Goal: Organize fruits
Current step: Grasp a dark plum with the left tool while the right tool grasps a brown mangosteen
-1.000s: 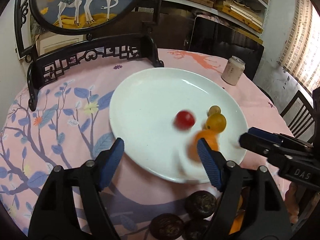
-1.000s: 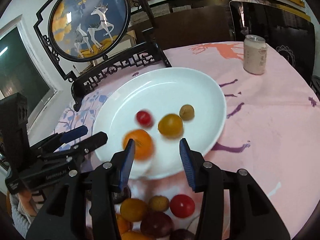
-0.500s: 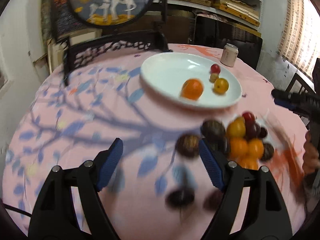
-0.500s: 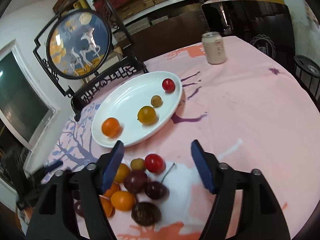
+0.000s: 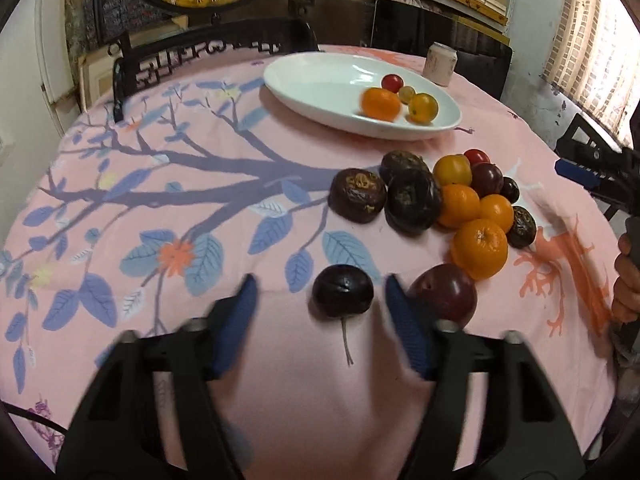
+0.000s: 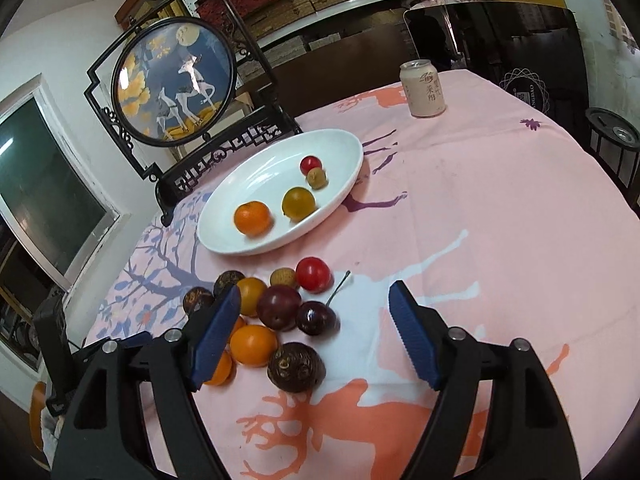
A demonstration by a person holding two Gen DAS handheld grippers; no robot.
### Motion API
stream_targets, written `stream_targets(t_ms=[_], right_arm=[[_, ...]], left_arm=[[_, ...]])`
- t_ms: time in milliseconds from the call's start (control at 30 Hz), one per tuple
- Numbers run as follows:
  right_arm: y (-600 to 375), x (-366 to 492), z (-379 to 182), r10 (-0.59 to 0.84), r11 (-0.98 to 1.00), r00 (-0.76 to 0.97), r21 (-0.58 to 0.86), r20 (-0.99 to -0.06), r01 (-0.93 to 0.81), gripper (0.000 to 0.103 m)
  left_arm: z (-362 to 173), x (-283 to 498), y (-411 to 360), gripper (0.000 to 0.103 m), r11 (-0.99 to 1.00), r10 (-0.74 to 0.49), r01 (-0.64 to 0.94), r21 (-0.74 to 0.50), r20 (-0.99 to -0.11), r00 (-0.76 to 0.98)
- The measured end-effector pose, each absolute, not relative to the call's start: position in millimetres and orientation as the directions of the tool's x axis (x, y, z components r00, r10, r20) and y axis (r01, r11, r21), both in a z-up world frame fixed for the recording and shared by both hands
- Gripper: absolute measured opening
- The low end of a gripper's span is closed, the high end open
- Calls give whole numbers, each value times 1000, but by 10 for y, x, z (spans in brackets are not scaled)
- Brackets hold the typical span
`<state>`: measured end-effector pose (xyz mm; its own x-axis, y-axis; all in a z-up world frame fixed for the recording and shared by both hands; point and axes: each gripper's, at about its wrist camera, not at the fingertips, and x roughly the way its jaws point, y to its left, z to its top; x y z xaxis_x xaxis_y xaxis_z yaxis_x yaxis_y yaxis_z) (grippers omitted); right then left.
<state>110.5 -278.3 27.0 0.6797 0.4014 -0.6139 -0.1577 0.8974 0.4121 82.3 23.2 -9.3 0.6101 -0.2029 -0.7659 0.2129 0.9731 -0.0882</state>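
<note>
Dark, nearly black and round, a stemmed cherry-like fruit [image 5: 343, 295] lies on the pink tree-printed tablecloth [image 5: 160, 200] right between the two blue-padded fingers of the left gripper [image 5: 320, 292], which stands wide with clear cloth on both sides of the fruit. Its thin stem trails back toward the gripper, so the fruit's axis runs along the reach, not across it; a straight closing should catch the round body. Just right of the right-hand finger sits a reddish-purple plum [image 5: 444, 294], close enough that it might get nudged.

Further right is the loose heap of oranges, brown wrinkled fruits and small dark ones [image 5: 460, 200], and beyond it the white oval plate [image 5: 320, 84] holding an orange mandarin [image 5: 381, 103], a yellow tomato [image 5: 423, 108], a small tan fruit and a red cherry tomato.

Over the heap's near side hangs the right gripper [image 6: 316, 320], also wide and empty, with a second dark cherry [image 6: 316, 318] and a brown wrinkled fruit [image 6: 296, 366] between its fingers. The left gripper looks lower and closer to its fruit.

Half a second ago the left gripper was farther back, the dark fruit a blur ahead of its fingers; a second ago both grippers were over the plate, where the mandarin was blurred and rolling.
</note>
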Motion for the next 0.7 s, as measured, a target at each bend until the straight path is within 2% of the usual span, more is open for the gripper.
stream_targets(t_ms=[100, 200, 567, 633, 700], right_arm=[[-2737, 1113, 239, 400, 902, 663, 399, -633, -163, 77], [-2662, 1113, 211, 387, 914, 648, 366, -656, -175, 77], [-2241, 1091, -39, 292, 951, 547, 180, -785, -250, 74], [-2180, 1093, -106, 270, 954, 529, 150, -804, -259, 63], [-2129, 1093, -152, 243, 957, 527, 114, -814, -265, 61]], left_arm=[[-104, 852, 239, 44, 974, -205, 206, -97, -768, 606], [-104, 841, 205, 32, 971, -210, 221, -92, -769, 603], [-31, 798, 292, 32, 974, -216, 196, -115, -738, 640], [-29, 800, 292, 32, 974, -216, 198, -114, -737, 640], [-25, 798, 291, 32, 973, -217, 200, -113, -737, 641]])
